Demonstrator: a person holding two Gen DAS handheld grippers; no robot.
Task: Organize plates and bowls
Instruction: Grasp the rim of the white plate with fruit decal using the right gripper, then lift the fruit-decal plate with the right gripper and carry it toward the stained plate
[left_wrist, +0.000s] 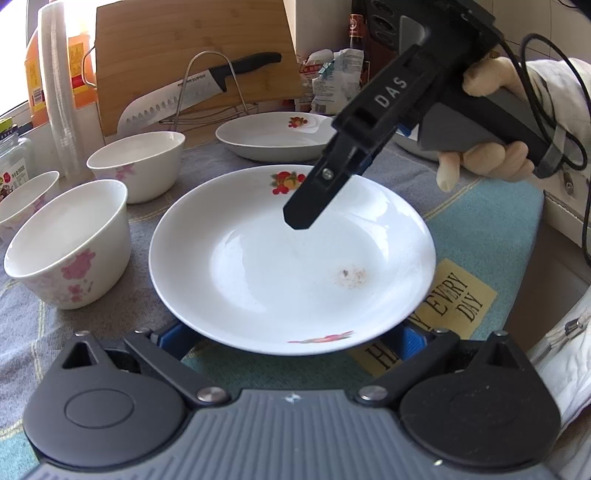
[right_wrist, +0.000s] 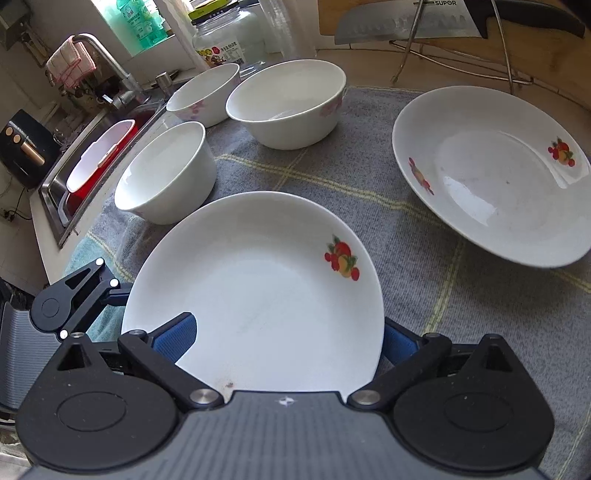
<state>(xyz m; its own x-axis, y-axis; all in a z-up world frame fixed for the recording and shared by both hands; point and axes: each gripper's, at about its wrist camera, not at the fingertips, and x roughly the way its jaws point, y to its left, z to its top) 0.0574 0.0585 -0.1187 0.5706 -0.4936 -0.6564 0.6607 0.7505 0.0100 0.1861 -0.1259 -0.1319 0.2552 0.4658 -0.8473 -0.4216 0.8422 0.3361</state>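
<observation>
Both tools flank one white fruit-patterned ceramic plate (left_wrist: 291, 258).
Left tool (left_wrist: 291, 339) spread apart under its rim; right tool (right_wrist: 286, 338) spread around it, unclamped.

White plate (left_wrist: 291, 266) with fruit motifs between the spread left gripper (left_wrist: 291, 338) fingers; right gripper (left_wrist: 299, 221) above it; bowls (left_wrist: 70, 243) at left.

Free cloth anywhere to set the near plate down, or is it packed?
Bare grey cloth between near plate, far plate and big bowl. Open teal corner by the yellow label. Crowded on the left: three bowls clustered.
</observation>
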